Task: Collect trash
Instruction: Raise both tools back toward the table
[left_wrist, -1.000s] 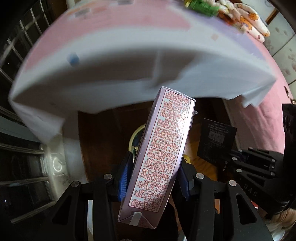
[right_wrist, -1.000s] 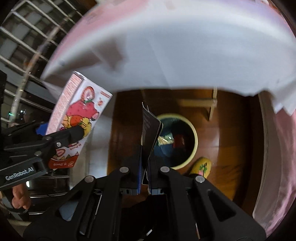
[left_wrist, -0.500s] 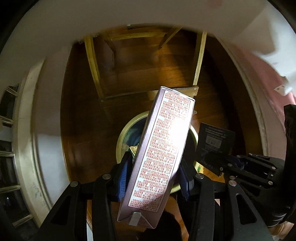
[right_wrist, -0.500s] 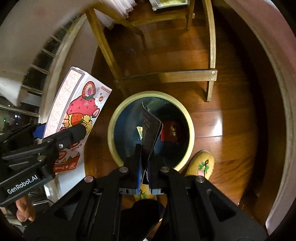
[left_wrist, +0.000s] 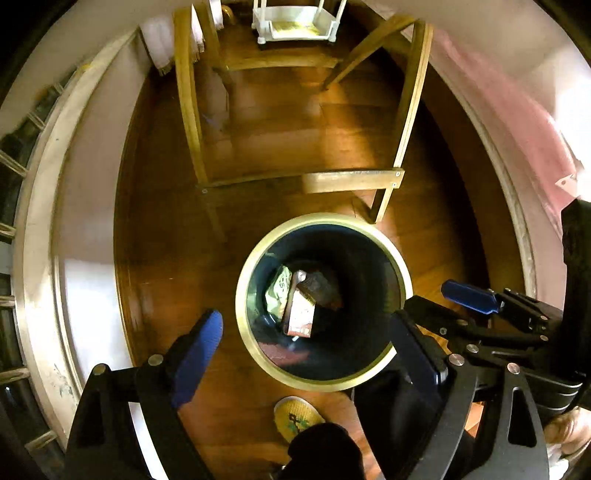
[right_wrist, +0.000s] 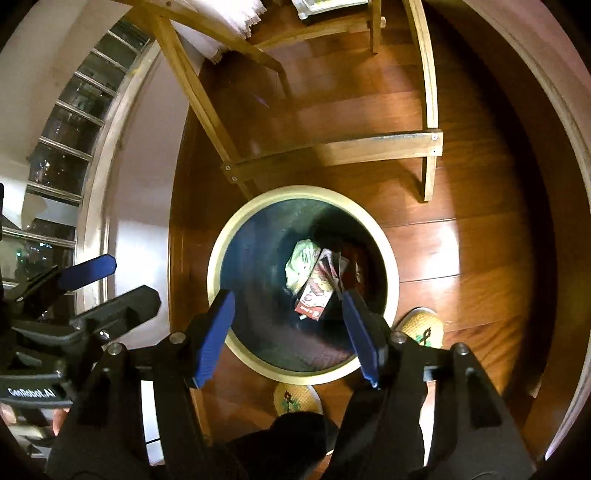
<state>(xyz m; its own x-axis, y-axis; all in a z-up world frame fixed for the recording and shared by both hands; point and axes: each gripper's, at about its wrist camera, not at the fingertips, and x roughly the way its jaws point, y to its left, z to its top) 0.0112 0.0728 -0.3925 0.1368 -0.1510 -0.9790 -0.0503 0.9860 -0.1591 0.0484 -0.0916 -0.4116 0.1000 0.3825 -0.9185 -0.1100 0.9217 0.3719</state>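
Note:
A round bin with a cream rim (left_wrist: 243, 280) stands on the wood floor below both grippers. Inside it lie a pink carton (left_wrist: 301, 314), a dark flat box (left_wrist: 319, 286) and a crumpled green-white wrapper (left_wrist: 279, 291). My left gripper (left_wrist: 306, 347) points down over the bin, its jaws opening with nothing between them. My right gripper (right_wrist: 288, 321) hangs beside it over the same bin rim (right_wrist: 218, 258), jaws also opening and empty. The right wrist view shows the carton (right_wrist: 314, 291) leaning on the wrapper (right_wrist: 301, 262). The right gripper (left_wrist: 432, 295) also shows at the right edge of the left wrist view.
A wooden frame with legs (left_wrist: 351, 181) stands just beyond the bin. Two yellow slippers (right_wrist: 423, 326) (left_wrist: 295, 415) sit at the bin's near side. A white rack (left_wrist: 295, 22) is at the far end, a pink cover (left_wrist: 517, 110) on the right, a window (right_wrist: 66, 129) on the left.
Both grippers dropped from beside the table edge to just above the bin. The left let go of the pink carton, the right of the dark box; both now lie in the bin.

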